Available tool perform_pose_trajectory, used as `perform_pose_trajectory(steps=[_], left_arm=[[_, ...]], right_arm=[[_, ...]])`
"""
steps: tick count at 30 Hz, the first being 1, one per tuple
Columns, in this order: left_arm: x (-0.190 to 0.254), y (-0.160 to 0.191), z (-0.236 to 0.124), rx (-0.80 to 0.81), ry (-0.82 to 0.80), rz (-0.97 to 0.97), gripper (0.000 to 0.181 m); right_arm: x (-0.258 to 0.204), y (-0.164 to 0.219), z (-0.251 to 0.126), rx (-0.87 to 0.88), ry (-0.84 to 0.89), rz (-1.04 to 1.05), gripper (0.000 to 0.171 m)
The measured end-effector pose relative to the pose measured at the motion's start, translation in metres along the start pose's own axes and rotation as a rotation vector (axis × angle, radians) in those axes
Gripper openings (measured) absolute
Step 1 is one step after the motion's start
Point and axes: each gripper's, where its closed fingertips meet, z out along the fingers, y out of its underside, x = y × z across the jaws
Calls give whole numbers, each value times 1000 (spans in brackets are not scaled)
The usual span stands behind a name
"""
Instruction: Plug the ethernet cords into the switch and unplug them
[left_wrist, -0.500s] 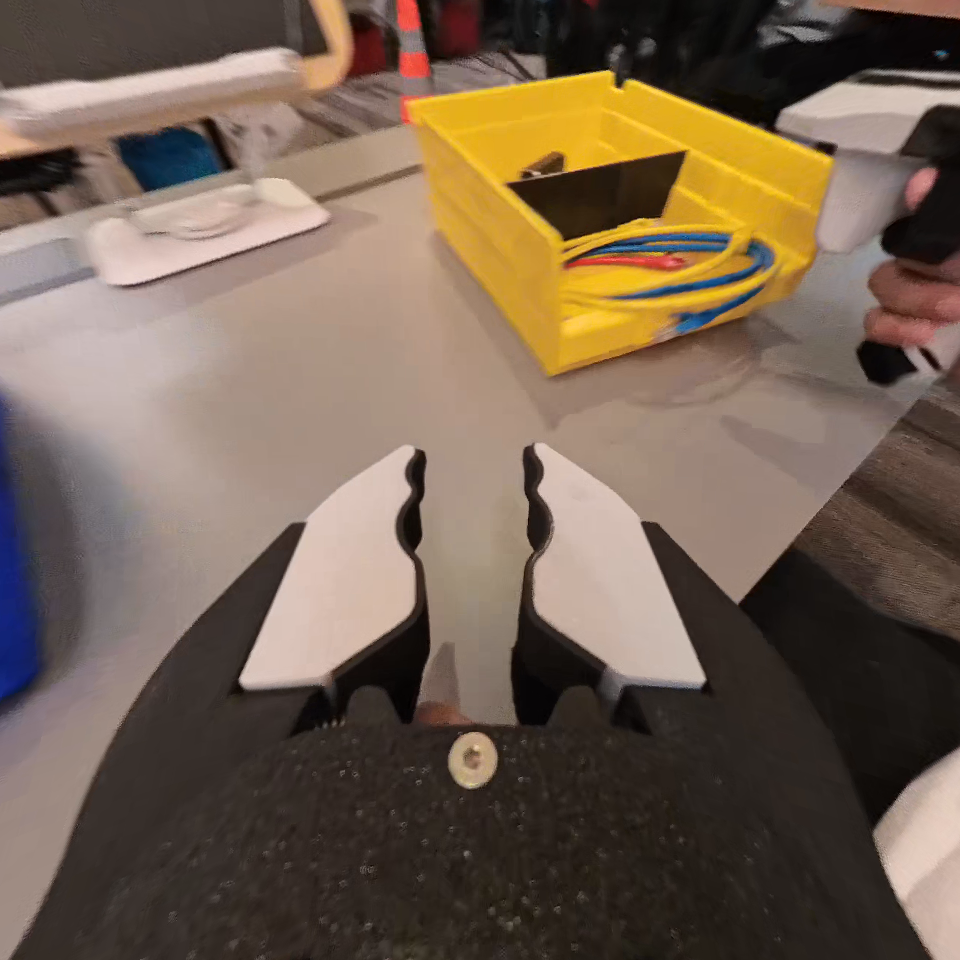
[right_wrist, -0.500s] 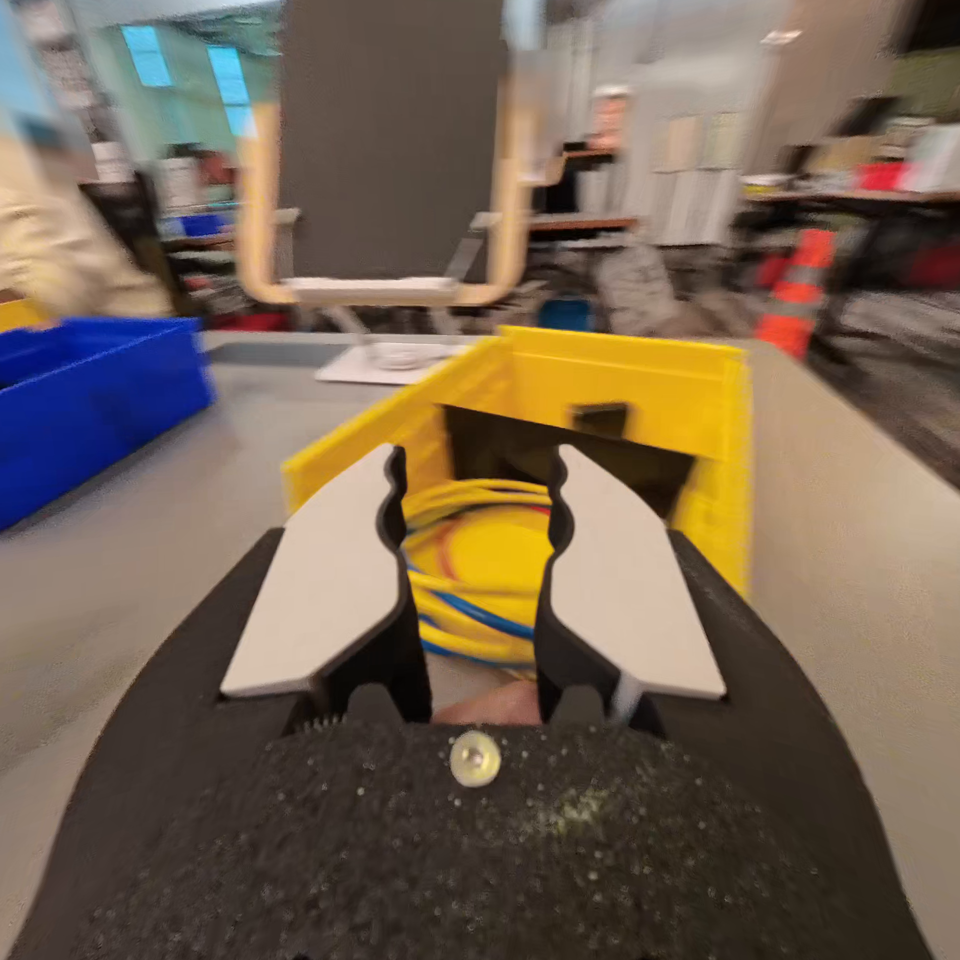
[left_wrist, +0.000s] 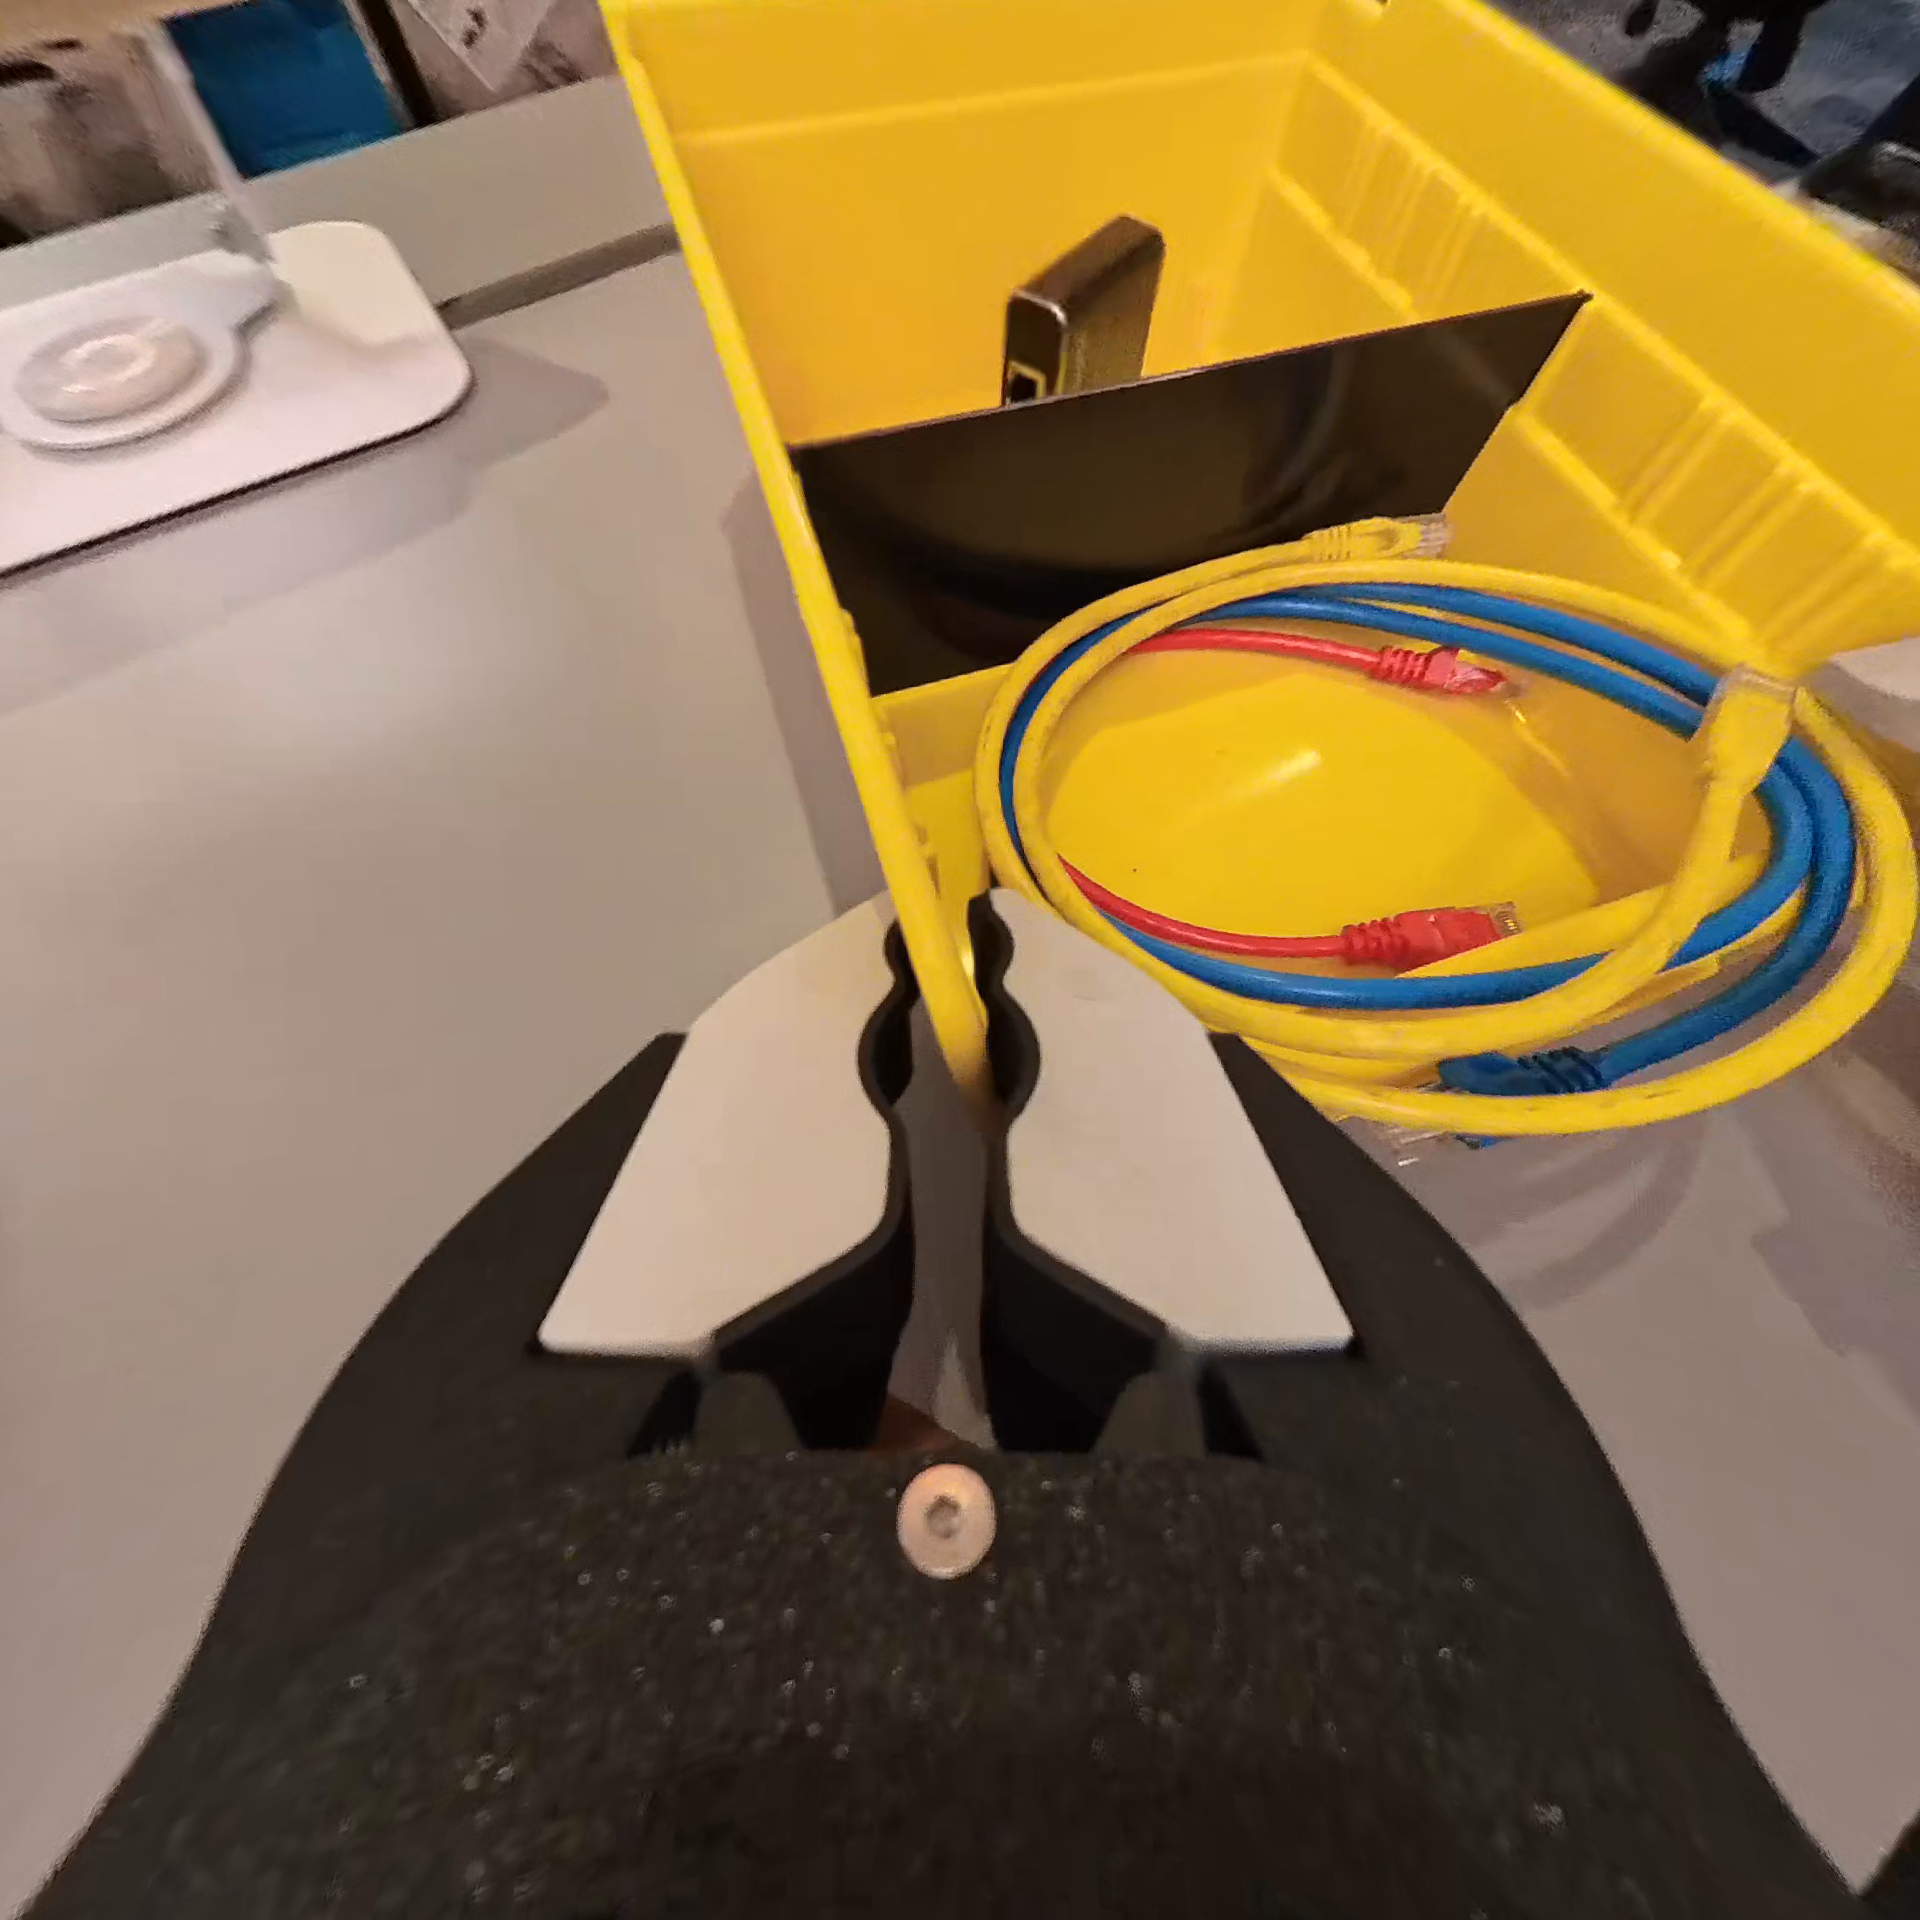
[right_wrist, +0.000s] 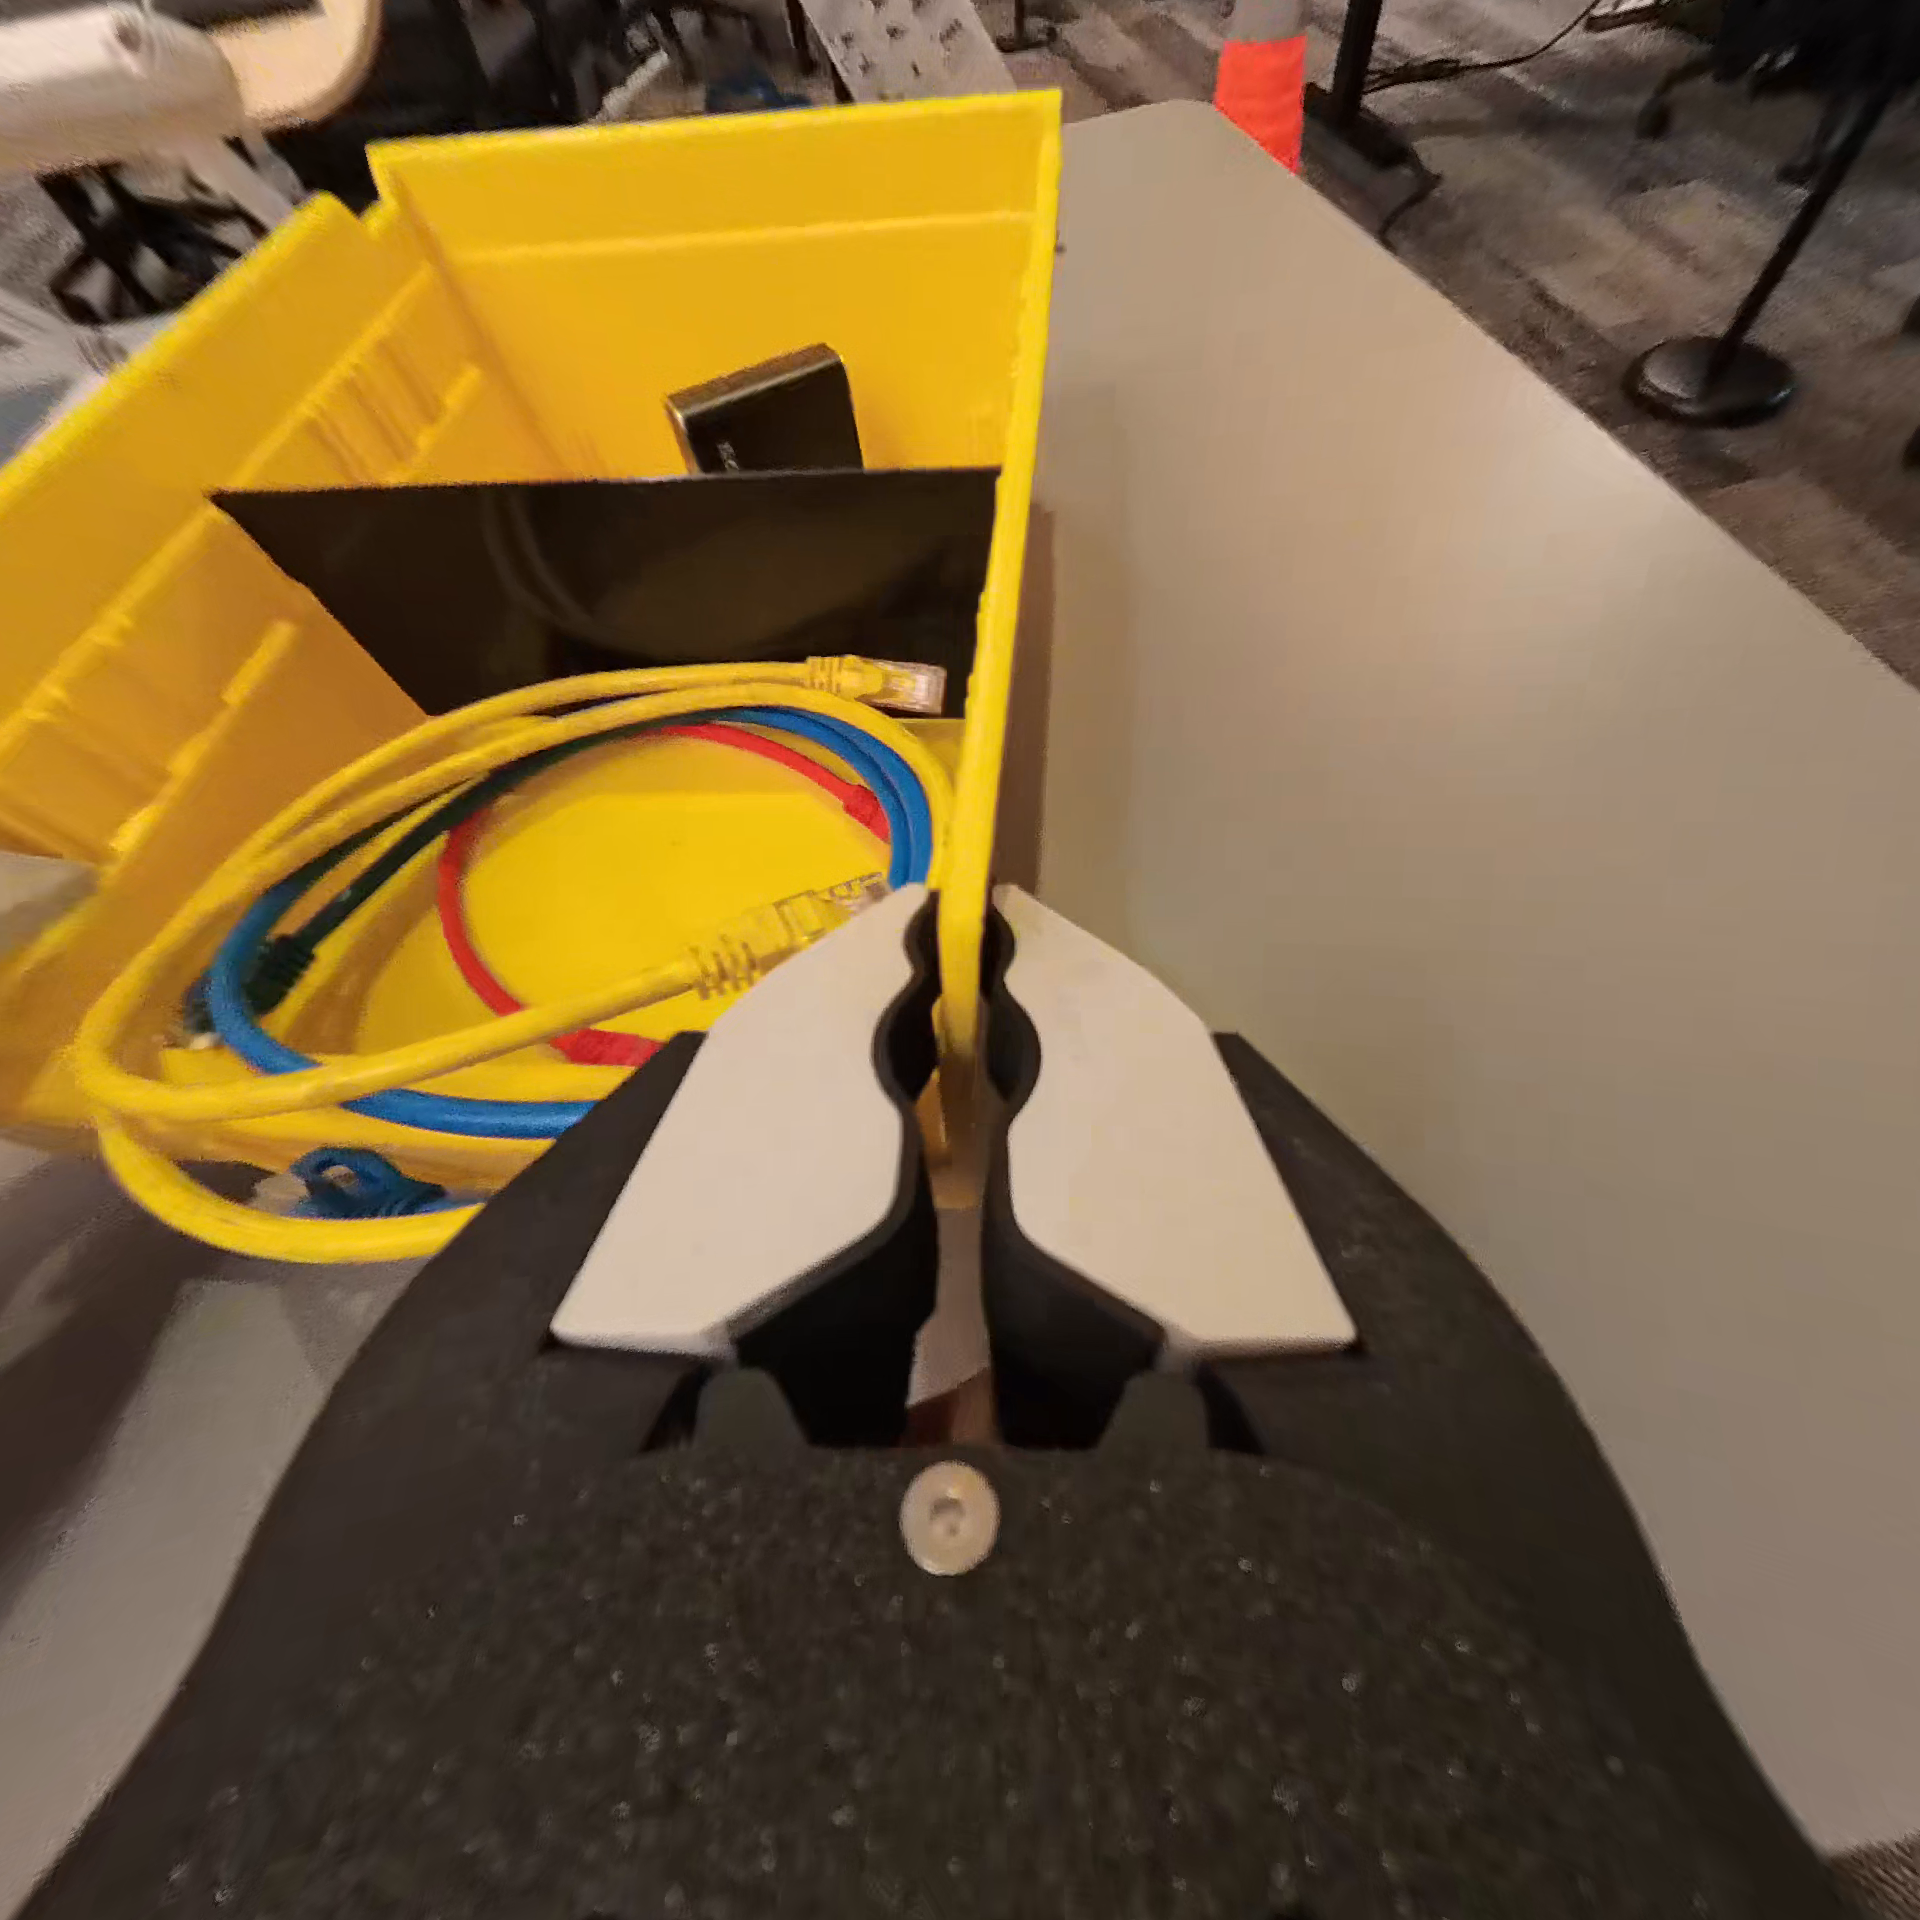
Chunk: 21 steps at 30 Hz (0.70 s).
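Both tongs are clamping the yellow bin (left_wrist: 1039, 156): left gripper (left_wrist: 945, 940) on one side wall, right gripper (right_wrist: 958, 914) opposite; ethernet cords (left_wrist: 1455, 935) are coiling between them, switch (left_wrist: 1091, 301) lying beyond.

The bin (left_wrist: 1039, 156) sits on the table (left_wrist: 364, 779). A divider (left_wrist: 1091, 488) crosses it; the switch (left_wrist: 1081, 301) stands behind it, the coiled ethernet cords (left_wrist: 1455, 987) lie before it, spilling over the near edge. A flat stand base (left_wrist: 208, 384) lies left of the bin.

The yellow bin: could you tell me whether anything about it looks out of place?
Yes: the yellow cable and blue cable loop out over the yellow bin low front edge onto the table, plugs outside.
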Motion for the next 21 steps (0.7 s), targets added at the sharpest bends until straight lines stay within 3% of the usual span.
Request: perform_pose_trajectory(steps=[1,6,12,16,21], left_arm=[[-6,2,-8,12,-15,-11,8],[-68,14,-58,55,-132,-92,7],[-162,39,-113,41,-314,-151,6],[-196,58,-124,16,-371,-181,5],[-207,75,-119,8,-357,-211,7]], right_arm=[[-7,0,-2,1,-3,-8,4],[-83,-15,-9,48,-93,-102,5],[-195,-13,7,31,-222,-194,4],[-235,1,19,3,-275,-220,4],[-248,15,30,-26,-333,-214,5]])
